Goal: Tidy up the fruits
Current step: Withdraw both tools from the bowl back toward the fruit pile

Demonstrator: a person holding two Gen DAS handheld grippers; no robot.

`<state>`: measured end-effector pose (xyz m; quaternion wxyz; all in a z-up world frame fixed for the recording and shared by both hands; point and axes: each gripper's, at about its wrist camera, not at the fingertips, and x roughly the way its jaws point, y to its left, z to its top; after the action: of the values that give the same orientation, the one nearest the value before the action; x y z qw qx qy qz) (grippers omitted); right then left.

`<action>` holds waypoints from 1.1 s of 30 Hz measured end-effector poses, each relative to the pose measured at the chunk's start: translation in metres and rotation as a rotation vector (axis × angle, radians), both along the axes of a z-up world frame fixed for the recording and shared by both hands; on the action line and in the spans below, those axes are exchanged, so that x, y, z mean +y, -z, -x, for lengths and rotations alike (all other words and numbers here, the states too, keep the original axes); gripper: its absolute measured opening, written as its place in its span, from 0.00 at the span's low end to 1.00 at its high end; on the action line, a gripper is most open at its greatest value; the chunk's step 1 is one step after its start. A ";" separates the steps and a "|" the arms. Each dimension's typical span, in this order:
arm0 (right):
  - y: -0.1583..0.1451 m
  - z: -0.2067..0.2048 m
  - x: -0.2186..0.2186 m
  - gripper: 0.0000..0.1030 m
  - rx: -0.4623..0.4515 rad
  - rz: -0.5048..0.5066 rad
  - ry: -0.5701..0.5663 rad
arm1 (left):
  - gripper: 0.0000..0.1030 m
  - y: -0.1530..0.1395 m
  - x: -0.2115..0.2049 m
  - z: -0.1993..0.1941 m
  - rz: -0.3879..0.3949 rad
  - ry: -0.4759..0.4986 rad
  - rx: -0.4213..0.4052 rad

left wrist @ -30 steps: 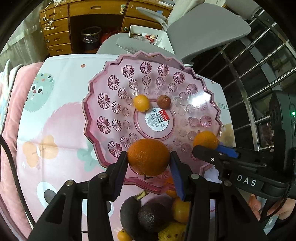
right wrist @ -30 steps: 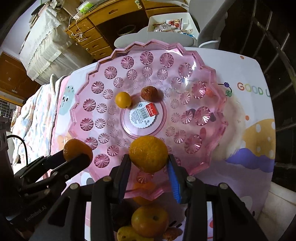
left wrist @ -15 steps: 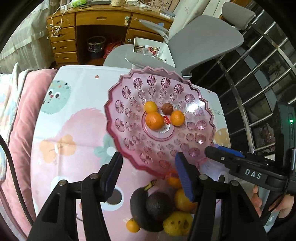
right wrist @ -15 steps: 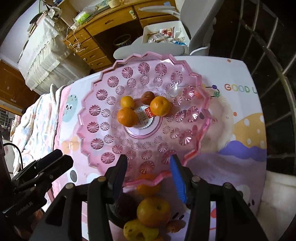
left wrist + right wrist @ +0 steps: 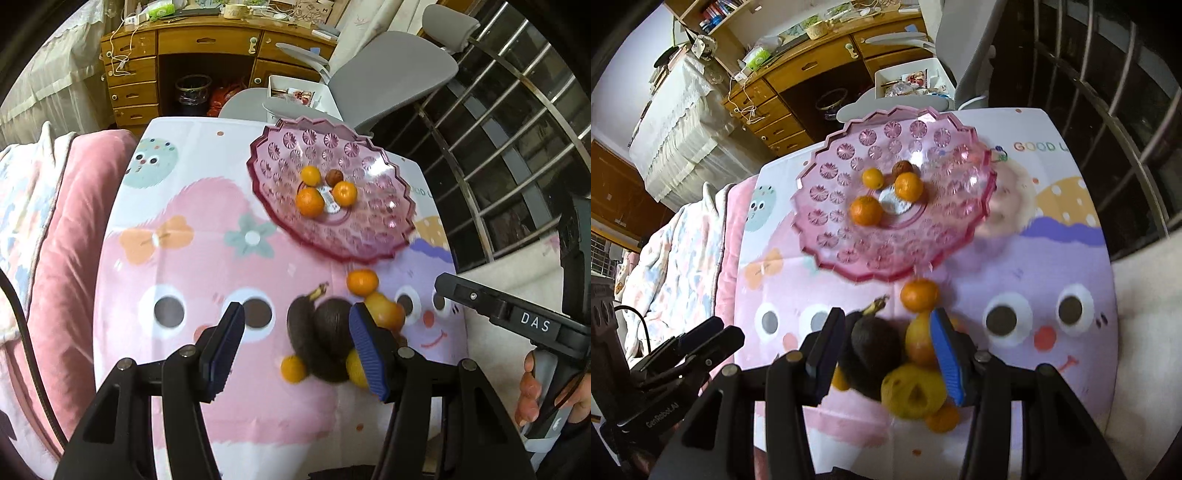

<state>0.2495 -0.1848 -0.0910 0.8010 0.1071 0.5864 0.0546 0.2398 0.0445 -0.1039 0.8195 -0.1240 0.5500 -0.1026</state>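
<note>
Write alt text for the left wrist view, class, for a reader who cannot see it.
An open, empty left hand-held gripper hovers over a cartoon-print tablecloth. Ahead, a pink cut-glass plate holds three oranges and a small brown fruit; a pile of fruit waits nearer, with the right hand-held gripper alongside.

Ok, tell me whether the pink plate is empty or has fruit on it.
Not empty. The pink plate holds three oranges and one small brown fruit near its middle.
</note>
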 end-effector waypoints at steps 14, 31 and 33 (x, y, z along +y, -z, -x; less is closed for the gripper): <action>-0.008 0.095 0.010 0.54 -0.027 0.035 0.035 | 0.56 -0.002 0.008 0.076 0.012 0.068 0.015; 0.030 0.159 -0.013 0.55 -0.204 0.172 -0.207 | 0.81 0.015 -0.030 0.080 0.071 0.033 0.129; 0.037 0.160 -0.013 0.55 -0.216 0.209 -0.256 | 0.83 0.019 -0.038 0.077 0.065 0.017 0.146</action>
<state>0.0900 -0.1980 -0.1281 0.8526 -0.0585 0.5085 0.1058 0.1624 0.0063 -0.1225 0.7718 -0.1529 0.6058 -0.1180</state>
